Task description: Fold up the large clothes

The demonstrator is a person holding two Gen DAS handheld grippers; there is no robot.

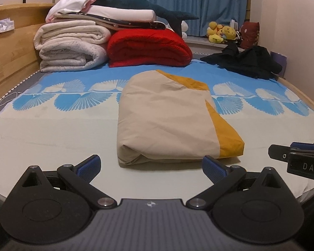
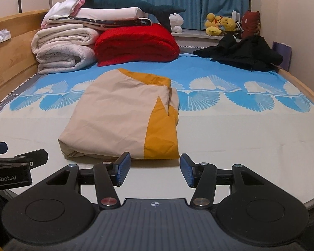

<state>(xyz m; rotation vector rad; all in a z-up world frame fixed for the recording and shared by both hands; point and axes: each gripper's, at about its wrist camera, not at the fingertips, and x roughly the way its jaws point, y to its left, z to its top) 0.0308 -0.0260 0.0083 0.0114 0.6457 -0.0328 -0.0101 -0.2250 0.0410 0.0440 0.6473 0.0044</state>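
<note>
A folded beige cloth with a mustard-yellow band (image 1: 167,121) (image 2: 115,117) lies flat in the middle of the bed sheet (image 1: 52,138) (image 2: 240,138). My left gripper (image 1: 151,160) is open wide, just short of the cloth's near edge, with nothing between its fingers. My right gripper (image 2: 155,158) is open at the cloth's near right corner, its pads clear of the fabric. Each gripper shows at the edge of the other's view: the right gripper (image 1: 293,152) on the right, the left gripper (image 2: 18,159) on the left.
At the back left stand stacked white blankets (image 1: 71,48) and a red folded blanket (image 1: 148,48), with a plush shark on top. A black garment heap (image 1: 247,62) lies at the back right. Plush toys (image 1: 219,32) sit on the sill. A wooden bed frame (image 1: 10,52) runs along the left.
</note>
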